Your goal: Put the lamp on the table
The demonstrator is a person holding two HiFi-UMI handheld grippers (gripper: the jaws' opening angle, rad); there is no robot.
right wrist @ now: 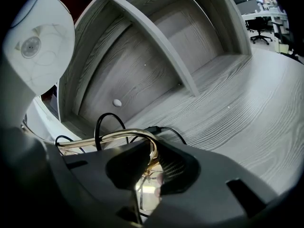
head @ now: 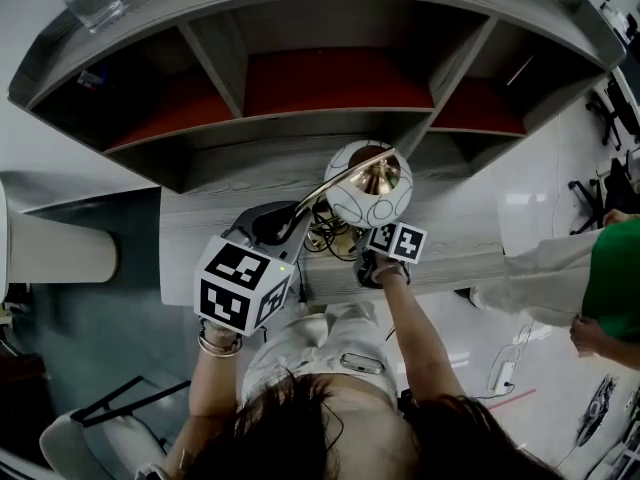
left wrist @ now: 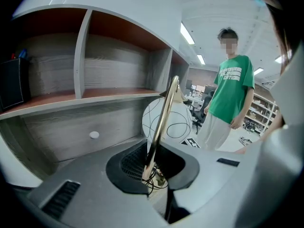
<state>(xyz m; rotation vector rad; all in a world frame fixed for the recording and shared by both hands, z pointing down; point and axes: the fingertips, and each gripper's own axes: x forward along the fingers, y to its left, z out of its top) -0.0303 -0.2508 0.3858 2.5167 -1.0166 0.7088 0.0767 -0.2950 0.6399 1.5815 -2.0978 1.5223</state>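
The lamp has a white globe shade (head: 368, 183) with thin black lines and a curved brass stem (head: 322, 190). It is over the grey wooden desk (head: 460, 238), near the front edge. My left gripper (head: 275, 226) is shut on the stem (left wrist: 159, 127), with the globe (left wrist: 180, 122) just beyond the jaws. My right gripper (head: 350, 243) is shut on a bent brass tube (right wrist: 121, 137) low on the lamp, and the globe (right wrist: 40, 46) stands at upper left in that view. A black cable (right wrist: 102, 122) loops beside the tube. Whether the lamp's foot touches the desk is hidden.
A grey shelf unit (head: 330, 78) with red-lined compartments rises at the back of the desk. A person in a green shirt (head: 610, 278) stands at the right. On top of the shelf at far left sits a clear cup (head: 95, 3). A chair (head: 100, 438) is at lower left.
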